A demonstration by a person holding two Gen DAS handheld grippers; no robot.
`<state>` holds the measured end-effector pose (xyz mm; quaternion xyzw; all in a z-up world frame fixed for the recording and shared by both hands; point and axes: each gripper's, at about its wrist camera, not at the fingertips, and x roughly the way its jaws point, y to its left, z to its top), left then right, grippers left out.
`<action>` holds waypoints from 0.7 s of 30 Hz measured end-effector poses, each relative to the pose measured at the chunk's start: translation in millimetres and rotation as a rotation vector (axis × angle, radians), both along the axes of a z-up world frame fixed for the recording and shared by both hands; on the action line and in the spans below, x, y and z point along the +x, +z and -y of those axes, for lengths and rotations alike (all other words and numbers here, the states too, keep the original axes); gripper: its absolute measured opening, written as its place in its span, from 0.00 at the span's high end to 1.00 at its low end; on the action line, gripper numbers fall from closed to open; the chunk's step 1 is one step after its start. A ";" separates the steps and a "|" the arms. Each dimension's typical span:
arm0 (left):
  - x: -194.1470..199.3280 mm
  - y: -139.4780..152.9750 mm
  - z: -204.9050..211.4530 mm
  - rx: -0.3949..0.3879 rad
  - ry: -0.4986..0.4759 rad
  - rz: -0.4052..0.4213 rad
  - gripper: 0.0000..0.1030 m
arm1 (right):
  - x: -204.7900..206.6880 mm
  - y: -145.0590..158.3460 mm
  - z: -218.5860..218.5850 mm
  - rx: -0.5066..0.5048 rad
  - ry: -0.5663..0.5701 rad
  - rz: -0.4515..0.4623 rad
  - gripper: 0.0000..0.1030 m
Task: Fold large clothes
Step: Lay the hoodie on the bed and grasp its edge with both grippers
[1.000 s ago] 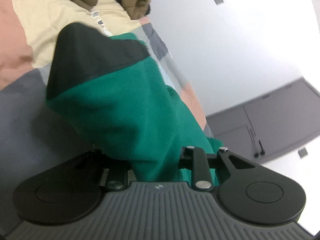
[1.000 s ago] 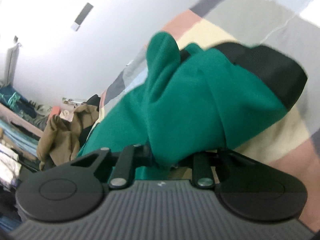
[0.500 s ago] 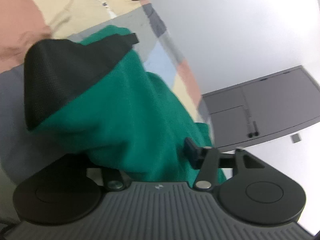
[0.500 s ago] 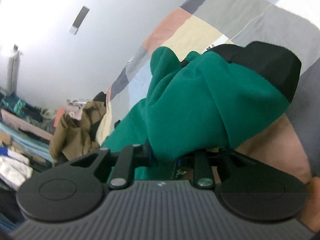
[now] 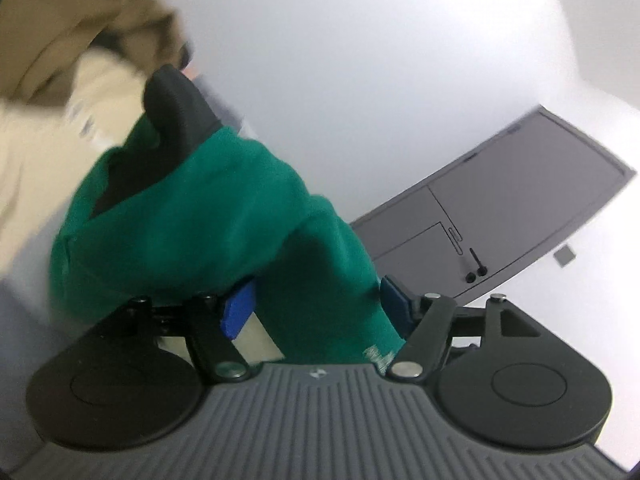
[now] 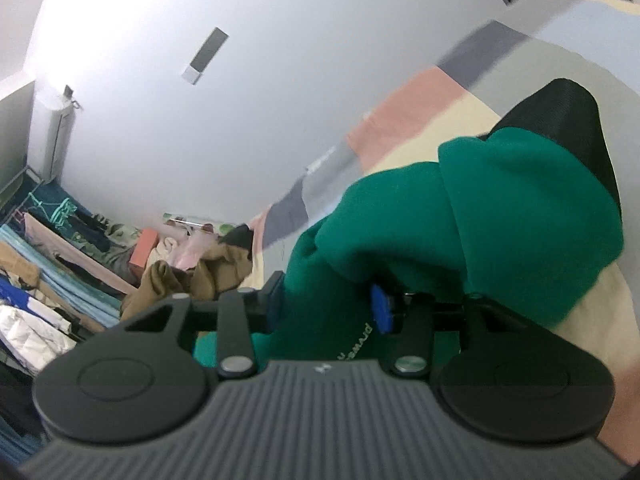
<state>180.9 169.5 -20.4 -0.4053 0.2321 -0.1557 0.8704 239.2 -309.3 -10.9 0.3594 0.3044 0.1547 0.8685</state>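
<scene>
Left wrist view: the left gripper [image 5: 316, 306] has just been opening; its blue pads [image 5: 239, 312] stand apart, a fold of the green fleece garment with black ribbed cuff [image 5: 208, 216] lying loosely between them, released rather than pinched. The garment bunches up in front of the gripper, cuff uppermost. Behind it, blurred, a cream cloth [image 5: 36, 140] and a tan-brown garment [image 5: 52, 28]; to the right a grey panelled door [image 5: 500, 208]. Right wrist view: the right gripper [image 6: 326, 304] has likewise just been opening, its pads parted, with green fleece draped between and over them; whether they press the cloth I cannot tell. The garment rests against a patchwork bedcover of pink, cream and grey blocks [image 6: 416, 112]. Far left, a cluttered pile of clothes [image 6: 60, 264].
</scene>
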 end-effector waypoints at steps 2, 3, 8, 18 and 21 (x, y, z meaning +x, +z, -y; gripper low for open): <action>16.8 0.5 1.5 0.063 0.013 0.045 0.29 | 18.7 -3.7 -3.8 -0.028 0.006 0.031 0.52; 24.6 -0.1 2.6 0.093 0.023 0.060 0.29 | 26.9 -6.3 -5.1 -0.035 0.007 0.042 0.52; 61.4 -13.2 3.6 0.187 0.096 0.121 0.27 | 58.5 -21.3 -5.6 -0.016 -0.016 0.102 0.47; 127.8 -80.8 3.8 0.406 0.155 0.001 0.27 | 80.0 -32.4 9.3 -0.098 -0.021 0.165 0.38; 136.6 -94.0 -0.7 0.403 0.166 -0.013 0.27 | 100.8 -53.6 5.2 -0.154 0.003 0.117 0.38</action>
